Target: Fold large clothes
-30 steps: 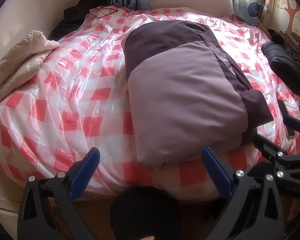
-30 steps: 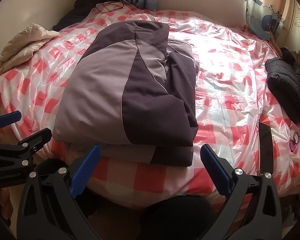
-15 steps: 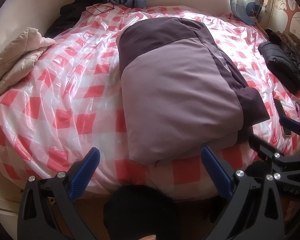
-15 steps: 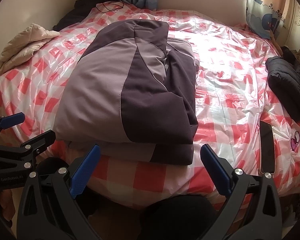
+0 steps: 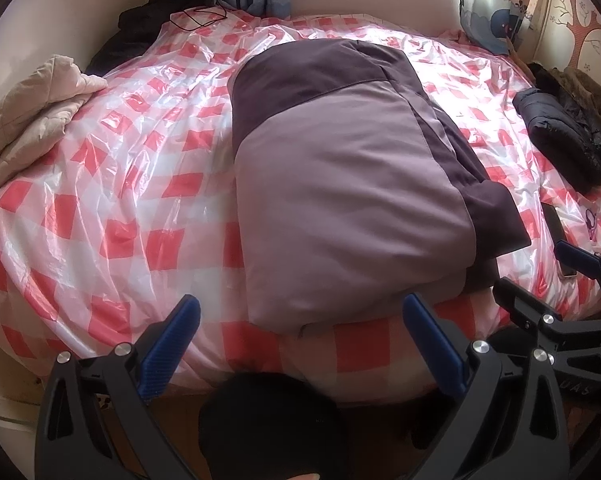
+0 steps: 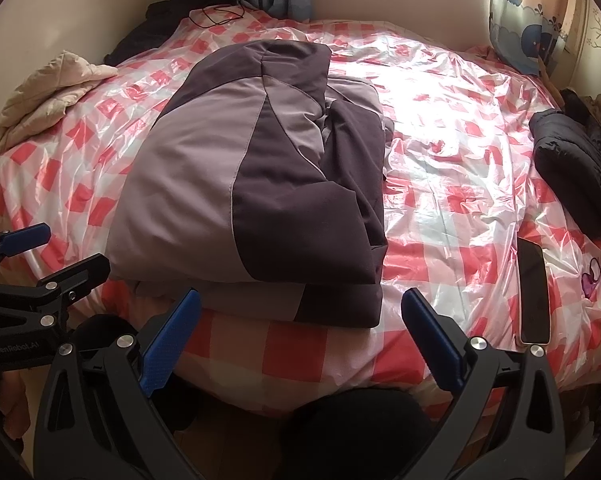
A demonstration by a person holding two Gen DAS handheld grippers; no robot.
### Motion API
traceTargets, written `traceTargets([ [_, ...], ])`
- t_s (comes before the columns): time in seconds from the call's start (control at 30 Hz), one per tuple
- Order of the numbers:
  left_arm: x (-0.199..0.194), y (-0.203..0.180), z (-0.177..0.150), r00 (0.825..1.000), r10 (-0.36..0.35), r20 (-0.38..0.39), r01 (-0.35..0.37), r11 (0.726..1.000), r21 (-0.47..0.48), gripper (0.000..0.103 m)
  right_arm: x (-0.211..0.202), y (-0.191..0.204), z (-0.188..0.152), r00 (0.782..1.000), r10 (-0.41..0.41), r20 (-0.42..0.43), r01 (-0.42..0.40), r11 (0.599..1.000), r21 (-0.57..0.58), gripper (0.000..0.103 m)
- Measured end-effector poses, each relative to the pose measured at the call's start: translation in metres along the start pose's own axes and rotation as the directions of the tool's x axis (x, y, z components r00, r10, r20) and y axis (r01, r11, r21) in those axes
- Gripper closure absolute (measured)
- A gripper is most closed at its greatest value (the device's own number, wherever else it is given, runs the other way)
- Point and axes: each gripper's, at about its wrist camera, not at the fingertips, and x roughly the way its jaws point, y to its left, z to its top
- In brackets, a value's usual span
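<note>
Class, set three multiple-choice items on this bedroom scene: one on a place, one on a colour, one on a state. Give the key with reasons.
1. Where does the phone lie?
A on the jacket
B on the bed cover, right of the jacket
C on the floor

2. What colours is the folded jacket?
A green and white
B yellow
C light and dark purple

3. How are both grippers?
A open, holding nothing
B shut on the jacket
C shut on the phone

Key: B, it rests on the checked bed cover; C, two purple tones show; A, left gripper and right gripper fingers stand apart.
</note>
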Motion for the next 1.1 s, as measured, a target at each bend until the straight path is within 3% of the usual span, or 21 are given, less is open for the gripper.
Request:
traceTargets([
  [0.13, 0.001, -0.004, 0.001, 0.999, 0.053, 0.000, -0.053, 0.999, 0.014, 0.006, 0.000, -0.002, 0.000, 1.000, 0.002, 0.000, -0.002, 1.000, 0.004, 0.006],
  [0.6, 0.002, -0.007, 0.003, 0.999, 0.042, -0.003, -0.041, 0.999, 0.022, 0.006, 0.002, -0.005, 0.000, 1.000, 0.005, -0.005, -0.005, 1.000, 0.011, 0.006],
  [0.83, 0.004, -0.009, 0.004, 0.998, 0.068, -0.017, -0.068, 0.998, 0.018, 0.006, 0.007, -0.005, -0.001, 1.000, 0.008, -0.009, -0.008, 1.000, 0.012, 0.006],
  [0.9, 0.003, -0.005, 0.004, 1.000, -0.017, -0.008, 0.017, 1.000, -0.009, 0.006, 0.007, -0.005, -0.001, 1.000, 0.009, -0.009, -0.009, 1.000, 0.011, 0.006],
  [1.0, -0.010, 0.003, 0.003, 0.984, -0.154, 0.086, 0.160, 0.985, -0.063, 0.006, 0.008, -0.006, -0.001, 1.000, 0.016, -0.010, -0.016, 1.000, 0.014, 0.006],
  [1.1, -0.020, -0.003, 0.004, 0.987, -0.086, 0.138, 0.094, 0.994, -0.048, 0.010, 0.009, -0.005, 0.000, 1.000, 0.024, -0.008, -0.024, 0.999, 0.023, 0.006],
])
